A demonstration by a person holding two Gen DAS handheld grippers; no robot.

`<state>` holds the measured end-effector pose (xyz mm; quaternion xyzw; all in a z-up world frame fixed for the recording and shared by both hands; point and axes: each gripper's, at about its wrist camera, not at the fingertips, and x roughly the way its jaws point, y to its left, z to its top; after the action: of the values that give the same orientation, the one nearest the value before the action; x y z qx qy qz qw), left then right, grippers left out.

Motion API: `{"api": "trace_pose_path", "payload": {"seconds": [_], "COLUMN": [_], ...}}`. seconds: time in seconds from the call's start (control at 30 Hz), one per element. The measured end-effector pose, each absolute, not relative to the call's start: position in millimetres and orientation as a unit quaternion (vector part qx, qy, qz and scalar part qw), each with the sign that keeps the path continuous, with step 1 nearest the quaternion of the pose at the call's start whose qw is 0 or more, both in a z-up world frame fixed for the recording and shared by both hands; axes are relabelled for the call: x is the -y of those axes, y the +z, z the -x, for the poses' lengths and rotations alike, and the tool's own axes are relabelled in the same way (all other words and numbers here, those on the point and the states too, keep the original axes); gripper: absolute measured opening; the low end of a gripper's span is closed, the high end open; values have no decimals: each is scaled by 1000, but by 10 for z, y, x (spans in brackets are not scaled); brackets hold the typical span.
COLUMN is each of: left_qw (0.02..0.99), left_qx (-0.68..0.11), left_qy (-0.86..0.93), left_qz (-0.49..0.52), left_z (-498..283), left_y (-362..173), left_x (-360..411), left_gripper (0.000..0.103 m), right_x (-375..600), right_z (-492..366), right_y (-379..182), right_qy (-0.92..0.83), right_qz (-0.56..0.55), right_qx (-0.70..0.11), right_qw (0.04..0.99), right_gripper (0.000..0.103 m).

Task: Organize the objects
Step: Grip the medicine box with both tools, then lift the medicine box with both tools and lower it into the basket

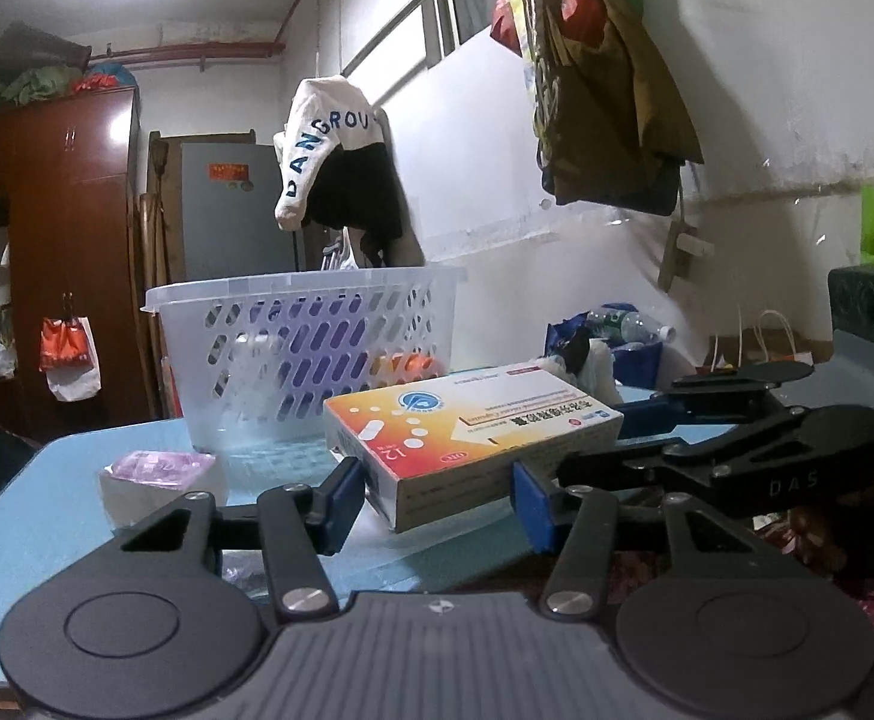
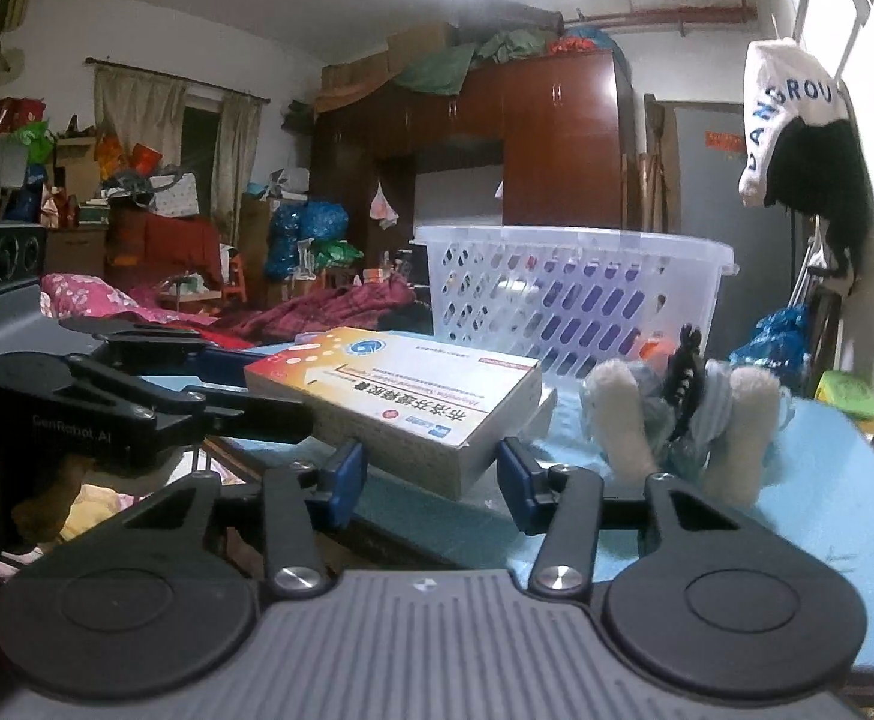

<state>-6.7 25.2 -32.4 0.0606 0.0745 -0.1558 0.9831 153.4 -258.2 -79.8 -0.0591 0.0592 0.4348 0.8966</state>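
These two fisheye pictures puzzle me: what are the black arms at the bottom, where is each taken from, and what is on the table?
Each picture comes from a camera on a hand-held two-finger gripper, looking along its blue-padded fingers. In the left wrist view, the left gripper is open around a medicine box on the blue table. The right gripper faces the same box, also open; nothing is clamped. Behind stands a white basket. A pink-topped packet and a plush toy also lie there.
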Motion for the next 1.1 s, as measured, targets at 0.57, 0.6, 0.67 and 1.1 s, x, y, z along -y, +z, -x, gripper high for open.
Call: {"api": "trace_pose_path", "payload": {"seconds": [0.57,0.6,0.67,1.1], "left_qw": [984,984,984,962], "left_qx": [-31,-33,-39,-200], "left_qy": [-173,-174,-173,-173], "left_qz": [-33,-32,-27,65], "left_z": [-369,-474,-674,-2006], "left_y": [540,653,818,1041], "left_x": [-424,-443,-466,-701], "left_gripper": [49,49,49,49], "right_x": [2556,2553,2529,2136], "right_z": [-1733,-1783,-1893,-3200], "right_y": [-166,-70,136,701], "right_qy": [424,423,420,403], "right_qz": [73,74,78,50], "right_qx": [-35,-33,-25,-158], "right_qw": [902,902,904,900], "right_gripper": [47,47,46,45]}}
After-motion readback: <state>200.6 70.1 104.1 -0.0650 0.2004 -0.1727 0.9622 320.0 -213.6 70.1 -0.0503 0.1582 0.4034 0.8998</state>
